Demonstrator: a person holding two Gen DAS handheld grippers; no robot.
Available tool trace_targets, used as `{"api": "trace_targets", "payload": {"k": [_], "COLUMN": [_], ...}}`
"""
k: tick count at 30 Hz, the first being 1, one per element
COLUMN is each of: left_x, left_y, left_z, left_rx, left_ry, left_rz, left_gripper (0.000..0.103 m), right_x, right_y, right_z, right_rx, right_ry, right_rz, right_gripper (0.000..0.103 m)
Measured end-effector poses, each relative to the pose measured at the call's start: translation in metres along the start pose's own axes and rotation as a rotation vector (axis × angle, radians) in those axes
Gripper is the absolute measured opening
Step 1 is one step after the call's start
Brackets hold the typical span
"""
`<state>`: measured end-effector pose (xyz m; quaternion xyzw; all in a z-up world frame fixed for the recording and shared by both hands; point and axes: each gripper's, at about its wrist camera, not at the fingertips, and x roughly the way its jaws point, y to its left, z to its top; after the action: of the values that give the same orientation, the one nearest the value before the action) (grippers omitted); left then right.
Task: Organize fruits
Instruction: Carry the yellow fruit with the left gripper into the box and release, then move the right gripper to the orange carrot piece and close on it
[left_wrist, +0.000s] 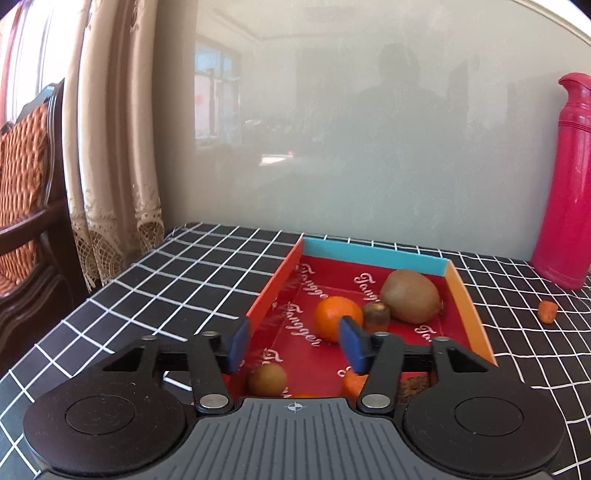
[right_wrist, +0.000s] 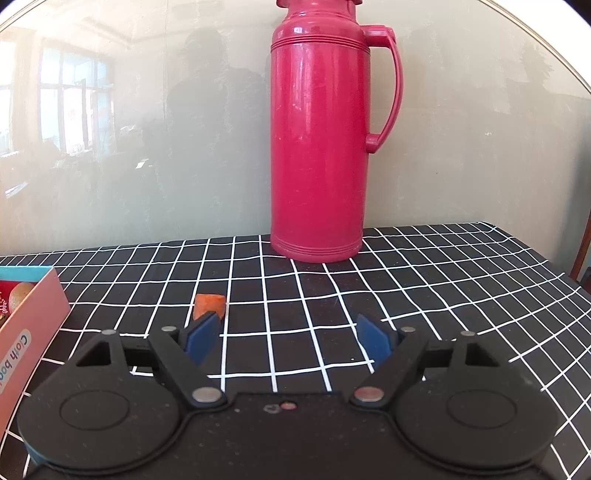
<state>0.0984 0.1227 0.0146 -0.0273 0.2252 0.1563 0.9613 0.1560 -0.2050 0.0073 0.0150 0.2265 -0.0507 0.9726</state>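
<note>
A shallow red box (left_wrist: 469, 302) with orange and blue walls lies on the checked cloth. In it are an orange (left_wrist: 332, 317), a large kiwi (left_wrist: 410, 295), a small brown fruit (left_wrist: 376, 315), a small kiwi (left_wrist: 266, 379) and an orange piece (left_wrist: 352, 382). My left gripper (left_wrist: 295, 343) is open and empty above the box's near end. A carrot-coloured piece (right_wrist: 209, 305) lies on the cloth outside the box, also in the left wrist view (left_wrist: 547, 311). My right gripper (right_wrist: 288, 339) is open and empty, the piece just beyond its left finger.
A tall red thermos (right_wrist: 317, 140) stands at the back against the glossy wall; it also shows in the left wrist view (left_wrist: 569, 184). The box's corner (right_wrist: 33, 317) is at left. A curtain (left_wrist: 110, 147) and a chair (left_wrist: 29, 206) stand past the table's left edge.
</note>
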Motion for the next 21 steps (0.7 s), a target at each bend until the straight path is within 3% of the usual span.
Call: {"api": "trace_targets", "payload": {"k": [5,9,21], "left_x": [-0.005,-0.010,-0.009], "left_y": [-0.006,-0.006,0.012], "left_z": [0.002,0.003,0.005], "left_rx": [0.003,0.009,-0.007], "left_ry": [-0.028,-0.072,-0.086], "left_rz": [-0.009,0.015,0.056], "left_gripper": [0.067,0.085,0.086], "right_x": [-0.001,-0.002,0.002], "right_y": [-0.003,-0.006,0.003], "right_z": [-0.001,-0.001,0.000], "right_rx": [0.000,0.000,-0.018], "right_ry": [0.002,-0.004,-0.008], "right_rz": [0.003,0.009,0.039], "right_gripper": [0.081,0.081,0.081]}}
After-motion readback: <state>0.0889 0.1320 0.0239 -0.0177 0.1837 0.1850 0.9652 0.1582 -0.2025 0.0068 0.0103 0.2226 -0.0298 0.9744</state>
